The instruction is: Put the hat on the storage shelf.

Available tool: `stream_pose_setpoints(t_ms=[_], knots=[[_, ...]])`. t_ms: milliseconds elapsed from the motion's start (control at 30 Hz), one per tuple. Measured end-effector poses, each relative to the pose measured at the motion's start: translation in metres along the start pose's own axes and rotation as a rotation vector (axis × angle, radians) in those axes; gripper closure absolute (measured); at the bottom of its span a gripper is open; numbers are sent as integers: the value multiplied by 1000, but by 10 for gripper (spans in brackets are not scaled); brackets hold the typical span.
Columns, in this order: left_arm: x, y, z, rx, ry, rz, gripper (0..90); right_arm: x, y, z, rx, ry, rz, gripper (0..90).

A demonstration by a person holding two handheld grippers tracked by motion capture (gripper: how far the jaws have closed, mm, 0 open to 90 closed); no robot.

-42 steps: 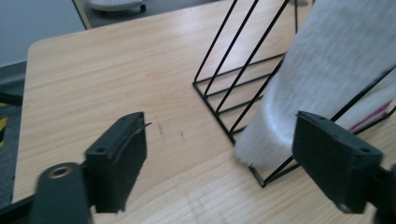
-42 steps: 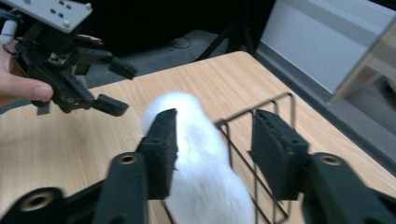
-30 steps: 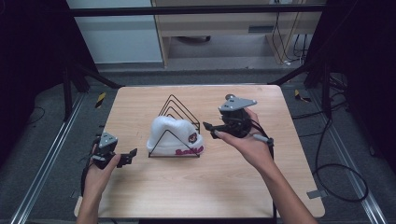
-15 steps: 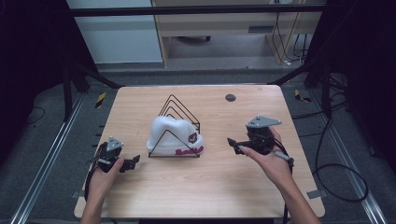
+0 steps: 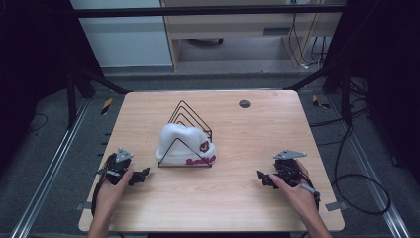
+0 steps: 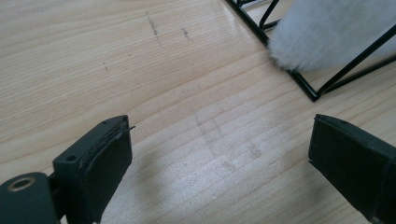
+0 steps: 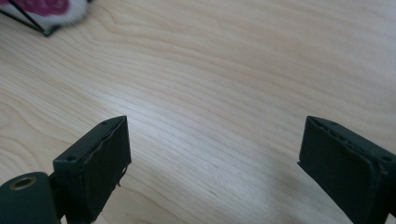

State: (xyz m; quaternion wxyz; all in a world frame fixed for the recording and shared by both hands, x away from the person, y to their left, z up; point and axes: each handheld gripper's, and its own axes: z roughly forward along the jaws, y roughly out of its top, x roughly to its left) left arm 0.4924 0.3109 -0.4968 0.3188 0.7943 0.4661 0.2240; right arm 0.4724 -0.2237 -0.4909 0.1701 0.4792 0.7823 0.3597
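Observation:
A white fluffy knit hat (image 5: 181, 141) with pink lettering hangs over a black wire rack (image 5: 190, 113) in the middle of the wooden table (image 5: 237, 134). My left gripper (image 5: 143, 174) rests low near the table's left front, open, pointing toward the rack. In the left gripper view the jaws (image 6: 219, 158) stand wide over bare wood, with the hat (image 6: 336, 32) and the rack's corner (image 6: 303, 84) ahead at the upper right. My right gripper (image 5: 261, 177) lies at the right front; its jaws have just been opening and hold nothing (image 7: 215, 158). The hat's edge (image 7: 51, 9) shows far off.
A small dark round spot (image 5: 244, 103) marks the table's far right part. Metal rails run along both sides of the table, and cables (image 5: 356, 173) lie on the floor at the right. A cabinet stands beyond the far edge.
My right gripper has left the spot beside the rack's top and come down to the right front of the table. The left gripper has sunk a little toward the front edge.

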Motion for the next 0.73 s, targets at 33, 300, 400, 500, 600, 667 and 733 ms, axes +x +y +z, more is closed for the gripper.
stream_pose_setpoints(t_ms=[33,300,400,500,600,667,733], knots=[[0,0,0,2,0,-2,55,-2,-3,2,7,-9,8,93],[1,-5,6,16,-2,-14,44,-6,-15,11,-1,-104,10,88],[2,-6,8,9,-10,-31,29,-4,-17,13,-17,-124,-1,79],[3,-7,9,-2,-10,-37,11,-2,-17,13,-15,-133,9,76],[2,-8,9,-1,-6,-43,11,-1,-17,13,-15,-135,22,75],[2,-8,8,0,-3,-45,11,0,-17,13,-16,-140,26,75],[2,-8,8,0,-3,-46,10,2,-17,13,-18,-157,41,74]])
